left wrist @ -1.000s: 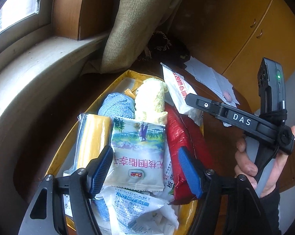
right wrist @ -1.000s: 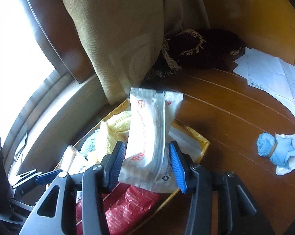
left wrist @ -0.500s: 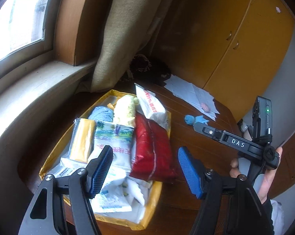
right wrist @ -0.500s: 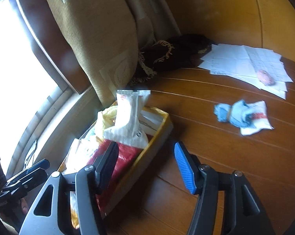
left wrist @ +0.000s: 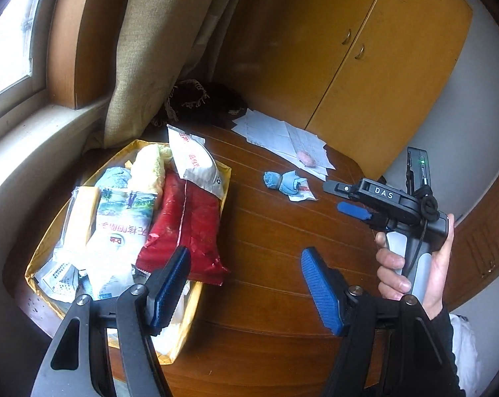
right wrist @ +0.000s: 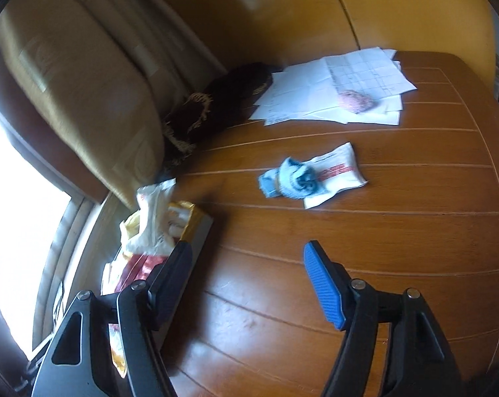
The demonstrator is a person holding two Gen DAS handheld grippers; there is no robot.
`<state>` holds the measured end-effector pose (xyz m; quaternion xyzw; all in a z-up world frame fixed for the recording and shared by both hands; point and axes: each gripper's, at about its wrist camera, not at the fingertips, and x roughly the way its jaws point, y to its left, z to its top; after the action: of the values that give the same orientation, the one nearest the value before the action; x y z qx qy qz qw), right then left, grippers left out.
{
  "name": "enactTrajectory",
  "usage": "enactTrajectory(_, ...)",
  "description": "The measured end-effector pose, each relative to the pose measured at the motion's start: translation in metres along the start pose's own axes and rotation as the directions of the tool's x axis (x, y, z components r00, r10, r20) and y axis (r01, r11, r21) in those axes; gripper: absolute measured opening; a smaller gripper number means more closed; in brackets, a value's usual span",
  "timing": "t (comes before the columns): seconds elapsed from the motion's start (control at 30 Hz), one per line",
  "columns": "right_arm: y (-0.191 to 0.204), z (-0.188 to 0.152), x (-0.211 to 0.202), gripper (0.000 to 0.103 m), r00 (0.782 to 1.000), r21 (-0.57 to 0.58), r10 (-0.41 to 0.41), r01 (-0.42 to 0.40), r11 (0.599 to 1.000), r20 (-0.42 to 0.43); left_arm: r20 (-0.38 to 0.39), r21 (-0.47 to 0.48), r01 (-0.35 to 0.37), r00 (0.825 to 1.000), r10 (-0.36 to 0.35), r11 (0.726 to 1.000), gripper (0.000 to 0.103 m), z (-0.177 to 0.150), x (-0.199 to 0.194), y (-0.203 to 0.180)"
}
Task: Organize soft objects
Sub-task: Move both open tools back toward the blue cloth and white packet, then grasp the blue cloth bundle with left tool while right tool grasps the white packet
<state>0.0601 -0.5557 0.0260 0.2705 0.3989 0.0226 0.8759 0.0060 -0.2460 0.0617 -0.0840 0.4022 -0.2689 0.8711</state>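
Wooden table (left wrist: 275,231) by a window, yellow cupboard behind, tan curtain hanging at the table's far corner. Gold tray (left wrist: 44,248) on the table's left side is packed with soft goods — red pouch (left wrist: 186,221), white sachet (left wrist: 196,165) propped at the far end, a Dole pack (left wrist: 120,228), yellowish towel roll (left wrist: 148,168). Blue cloth bundle (right wrist: 290,178) lies loose on the table on a white wrapper, well apart from the tray, near a stack of papers (right wrist: 332,89). Left gripper (left wrist: 246,284) — jaws apart, nothing between, over the tray's near edge. Right gripper (right wrist: 249,281) has just been opening; jaws wide, empty, above bare table. A hand (left wrist: 415,264) holds its handle.
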Motion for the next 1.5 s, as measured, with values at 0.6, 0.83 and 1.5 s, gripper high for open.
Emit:
enactTrajectory(0.6,-0.072,0.068,0.088,0.069,0.975,0.172,-0.219,0.22,0.96,-0.024,-0.096,0.075,0.053,0.994,-0.046,0.996,0.073,0.022,0.056,-0.021)
enactTrajectory(0.83,-0.059,0.065,0.114,0.065,0.957,0.048,-0.284,0.287,0.957,-0.057,-0.125,0.084,0.083,0.989,-0.073,0.993,0.073,0.024,0.071,-0.032)
enactTrajectory(1.5,-0.01,0.032,0.111,0.017,0.884,-0.224,-0.468,0.454,0.862,-0.008,-0.128,0.085,0.029,0.992,-0.018,0.996,0.073,0.015,0.057,-0.038)
